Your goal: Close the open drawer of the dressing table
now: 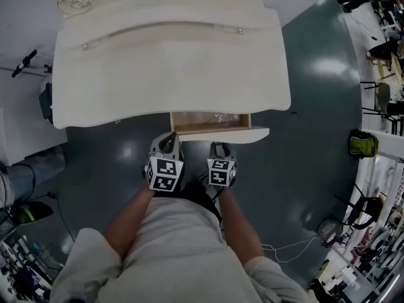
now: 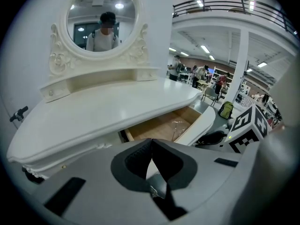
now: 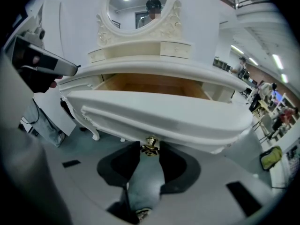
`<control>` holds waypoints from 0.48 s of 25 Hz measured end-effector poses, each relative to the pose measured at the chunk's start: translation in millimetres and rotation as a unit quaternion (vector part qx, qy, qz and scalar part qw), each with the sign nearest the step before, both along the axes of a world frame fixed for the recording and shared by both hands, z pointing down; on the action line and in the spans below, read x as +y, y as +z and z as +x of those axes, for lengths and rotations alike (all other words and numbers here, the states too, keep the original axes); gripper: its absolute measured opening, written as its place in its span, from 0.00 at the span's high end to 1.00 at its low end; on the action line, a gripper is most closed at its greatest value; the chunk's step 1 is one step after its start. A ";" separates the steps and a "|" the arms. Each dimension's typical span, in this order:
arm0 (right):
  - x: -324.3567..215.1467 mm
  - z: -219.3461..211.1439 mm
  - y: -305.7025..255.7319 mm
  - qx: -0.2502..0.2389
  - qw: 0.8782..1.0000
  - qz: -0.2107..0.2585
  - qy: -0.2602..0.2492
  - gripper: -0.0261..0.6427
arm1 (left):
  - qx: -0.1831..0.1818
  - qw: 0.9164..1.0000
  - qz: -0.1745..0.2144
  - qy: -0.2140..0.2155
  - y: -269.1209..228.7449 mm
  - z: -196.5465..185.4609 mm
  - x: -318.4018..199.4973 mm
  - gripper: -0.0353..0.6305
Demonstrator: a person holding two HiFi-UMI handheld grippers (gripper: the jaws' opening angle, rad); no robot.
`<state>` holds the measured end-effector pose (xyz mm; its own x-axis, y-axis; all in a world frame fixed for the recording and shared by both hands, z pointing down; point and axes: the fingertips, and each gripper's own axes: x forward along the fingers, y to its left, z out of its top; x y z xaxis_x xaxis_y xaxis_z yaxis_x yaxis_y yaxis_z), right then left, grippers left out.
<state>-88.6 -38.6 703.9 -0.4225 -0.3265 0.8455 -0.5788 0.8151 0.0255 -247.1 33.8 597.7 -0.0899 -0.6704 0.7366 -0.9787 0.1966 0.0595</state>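
- Right gripper (image 3: 149, 150): fingers (image 3: 174, 165) a narrow gap apart, with the drawer's brass knob (image 3: 150, 145) between the tips. They look closed on it from both sides. Contact is probable, but the wide-angle lens makes it hard to confirm.
- Left gripper (image 2: 151, 146): fingertips pressed together, nothing between them. It touches no furniture.
- Drawer (image 1: 211, 124): pulled partly out from under the front edge of the dressing table (image 1: 170, 68), slightly right of that edge's middle. Its wooden floor is exposed, with a bit of clear wrapping lying in it. The white curved drawer front (image 3: 159, 114) faces the person.
- Judgement on the right gripper's placement: it sits low and square to the drawer front, at knob height. Holding the knob gives a centred line for a straight push, so the drawer should not skew on its runners.
- Judgement on the left gripper's placement: it is held just beside the right one, short of the front edge and left of the drawer. It seems parked clear of the drawer's path and plays no part in the grip.
- Status: the drawer is not yet shut.
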 end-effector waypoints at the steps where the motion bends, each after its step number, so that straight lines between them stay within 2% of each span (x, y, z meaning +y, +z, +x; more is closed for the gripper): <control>1: -1.0 -1.2 -0.1 -0.001 1.000 0.002 0.001 0.75 | 0.001 1.000 0.001 0.002 0.3 -0.1 -0.7 0.94; 12: -8.7 -13.0 2.6 -0.004 1.000 0.005 0.000 0.75 | 0.002 1.000 -0.004 0.008 4.9 -12.8 -5.0 0.94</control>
<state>-101.6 -47.3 706.4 -0.4282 -0.3347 0.8394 -0.5798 0.8142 0.0289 -260.0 28.8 602.6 -0.0763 -0.6656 0.7424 -0.9817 0.1805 0.0610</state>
